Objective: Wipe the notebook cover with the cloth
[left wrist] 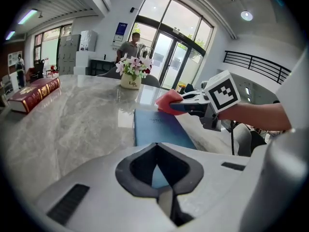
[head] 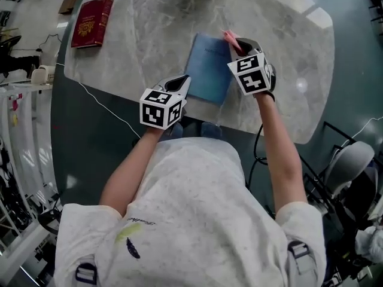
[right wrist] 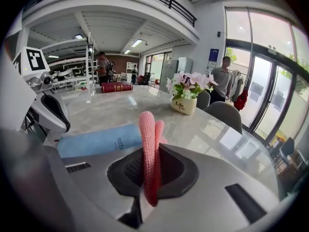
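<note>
Cloth point(right wrist: 147, 139) in right gripper point(head: 236, 43), at notebook point(head: 209, 70) edge

Open marble worktop point(head: 143, 40) lies left of my left tool point(head: 184, 84), clear up to the red book point(head: 93, 21); ahead, the flower vase point(right wrist: 184, 104) blocks the far edge.

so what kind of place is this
Likely a lobby or showroom in a commercial building: tall glass doors, a mezzanine railing above, and a big marble table with a flower pot.
</note>
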The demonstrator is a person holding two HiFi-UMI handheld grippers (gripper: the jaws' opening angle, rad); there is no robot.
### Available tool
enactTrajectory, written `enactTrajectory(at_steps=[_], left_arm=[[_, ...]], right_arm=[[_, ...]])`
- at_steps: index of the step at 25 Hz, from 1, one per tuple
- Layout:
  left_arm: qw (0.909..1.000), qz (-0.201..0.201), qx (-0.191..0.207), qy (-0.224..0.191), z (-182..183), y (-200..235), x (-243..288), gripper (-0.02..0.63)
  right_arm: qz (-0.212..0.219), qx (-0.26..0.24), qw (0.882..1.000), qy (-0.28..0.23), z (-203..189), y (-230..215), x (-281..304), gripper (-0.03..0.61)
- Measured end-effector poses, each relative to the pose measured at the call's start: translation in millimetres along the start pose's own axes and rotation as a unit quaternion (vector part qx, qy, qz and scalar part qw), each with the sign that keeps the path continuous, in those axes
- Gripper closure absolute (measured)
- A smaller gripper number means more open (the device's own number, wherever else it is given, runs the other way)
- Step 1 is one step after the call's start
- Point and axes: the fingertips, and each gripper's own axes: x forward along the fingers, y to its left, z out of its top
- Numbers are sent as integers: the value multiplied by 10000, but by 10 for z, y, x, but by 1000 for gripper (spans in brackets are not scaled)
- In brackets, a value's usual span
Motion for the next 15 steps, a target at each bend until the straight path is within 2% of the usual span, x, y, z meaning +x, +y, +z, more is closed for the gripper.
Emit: enactTrajectory(at_steps=[11, 15], left_arm=[[9982, -520, 254, -134, 138, -35, 27, 607], [9977, -577, 300, -206, 204, -21, 15, 607]], right_arm=[[-74, 100, 9992, 387, -142, 291, 84, 563], [-99, 212, 9986, 464, -172, 404, 59, 563]])
